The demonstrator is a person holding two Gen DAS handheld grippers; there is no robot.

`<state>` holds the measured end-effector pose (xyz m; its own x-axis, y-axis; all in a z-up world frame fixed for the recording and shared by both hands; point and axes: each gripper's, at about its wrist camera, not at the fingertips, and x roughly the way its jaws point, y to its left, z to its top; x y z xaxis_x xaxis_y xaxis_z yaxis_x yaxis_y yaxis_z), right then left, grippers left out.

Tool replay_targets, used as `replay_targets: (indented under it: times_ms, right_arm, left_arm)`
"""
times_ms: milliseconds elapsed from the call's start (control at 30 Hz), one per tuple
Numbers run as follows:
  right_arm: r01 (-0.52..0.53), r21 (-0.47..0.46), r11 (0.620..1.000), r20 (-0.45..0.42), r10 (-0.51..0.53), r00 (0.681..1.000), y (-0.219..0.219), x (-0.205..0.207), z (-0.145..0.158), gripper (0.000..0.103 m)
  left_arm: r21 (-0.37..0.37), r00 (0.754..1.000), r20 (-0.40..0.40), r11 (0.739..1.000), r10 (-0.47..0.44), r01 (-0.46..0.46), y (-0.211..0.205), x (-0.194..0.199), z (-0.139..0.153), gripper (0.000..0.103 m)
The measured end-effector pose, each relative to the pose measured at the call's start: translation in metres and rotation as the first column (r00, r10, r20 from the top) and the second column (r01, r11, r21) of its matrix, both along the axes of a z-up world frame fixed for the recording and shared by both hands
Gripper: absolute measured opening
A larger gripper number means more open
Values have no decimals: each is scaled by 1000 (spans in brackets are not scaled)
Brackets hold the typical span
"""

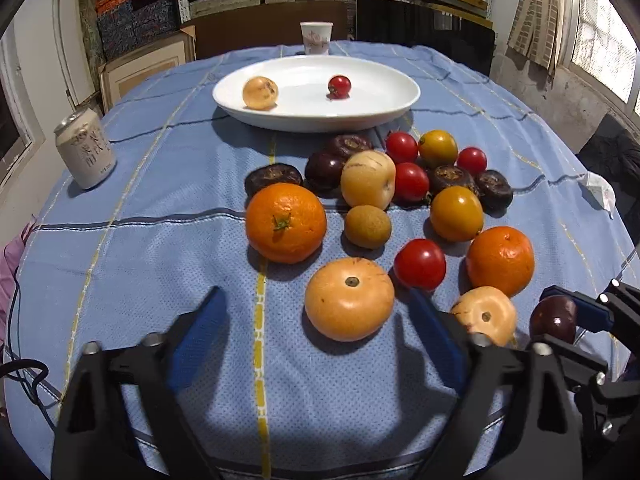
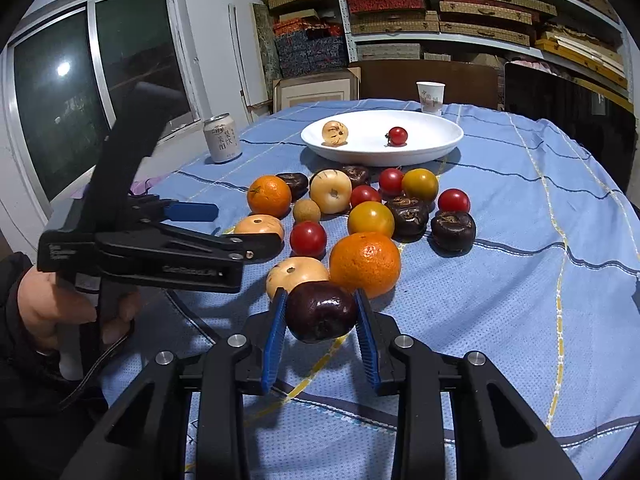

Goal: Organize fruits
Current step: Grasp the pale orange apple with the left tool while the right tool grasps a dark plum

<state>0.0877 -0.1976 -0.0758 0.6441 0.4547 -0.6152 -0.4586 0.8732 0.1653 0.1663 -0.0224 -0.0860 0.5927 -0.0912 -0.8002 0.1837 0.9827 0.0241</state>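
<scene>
A white plate (image 1: 384, 114) at the far side of the table holds a pale yellow fruit (image 1: 260, 92) and a small red tomato (image 1: 339, 86). Several fruits lie in front of it: oranges (image 1: 285, 222), red tomatoes (image 1: 419, 264), yellow tomatoes (image 1: 456, 213) and dark water chestnuts (image 1: 273, 176). My left gripper (image 1: 318, 322) is open, with a pale orange fruit (image 1: 349, 298) between its fingers, apart from both. My right gripper (image 2: 321, 310) is shut on a dark purple fruit (image 2: 321, 311), near the front of the pile; it also shows in the left wrist view (image 1: 554, 319).
A drink can (image 1: 85, 148) stands at the table's left edge. A paper cup (image 1: 316, 37) stands behind the plate. A blue checked cloth (image 1: 160, 260) covers the round table. Shelves of boxes stand behind. A crumpled tissue (image 1: 599, 191) lies at the right edge.
</scene>
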Motion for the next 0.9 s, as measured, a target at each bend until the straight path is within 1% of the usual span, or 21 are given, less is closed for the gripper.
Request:
replay_targets:
  times_ms: [33, 67, 100, 133, 167, 200, 400, 900]
  right_arm:
    - [1, 3, 1000, 2, -1, 1000, -1, 0, 0, 34]
    - [2, 6, 1000, 2, -3, 1000, -1, 0, 0, 34]
    - [3, 11, 1000, 1, -3, 1000, -2, 0, 0, 34]
    - [2, 16, 1000, 1, -2, 1000, -3, 0, 0, 34]
    - [2, 19, 1000, 1, -2, 1000, -3, 0, 0, 34]
    - [1, 23, 1000, 1, -1, 1000, -3, 0, 0, 34]
    - [0, 30, 1000, 0, 0, 1000, -5, -1, 0, 34]
    - [27, 39, 999, 14, -28, 1000, -8, -3, 2, 34]
  left_arm:
    - [0, 999, -31, 1000, -13, 13, -2, 3, -5, 68]
    - [-1, 999, -39, 1000, -18, 18, -3, 3, -6, 66]
    - [-1, 999, -27, 1000, -18, 18, -3, 2, -5, 61]
    - [-5, 1000, -17, 1000, -19, 19, -3, 1, -3, 58]
    - [-9, 1000, -10, 1000, -24, 24, -4, 0, -3, 48]
    - [-10, 1000, -4, 1000, -23, 23, -3, -1, -3, 43]
    - [-52, 1000, 26, 999, 5, -3, 6, -7, 1, 43]
    - [-47, 998, 64, 999, 23, -20, 14, -25, 11, 43]
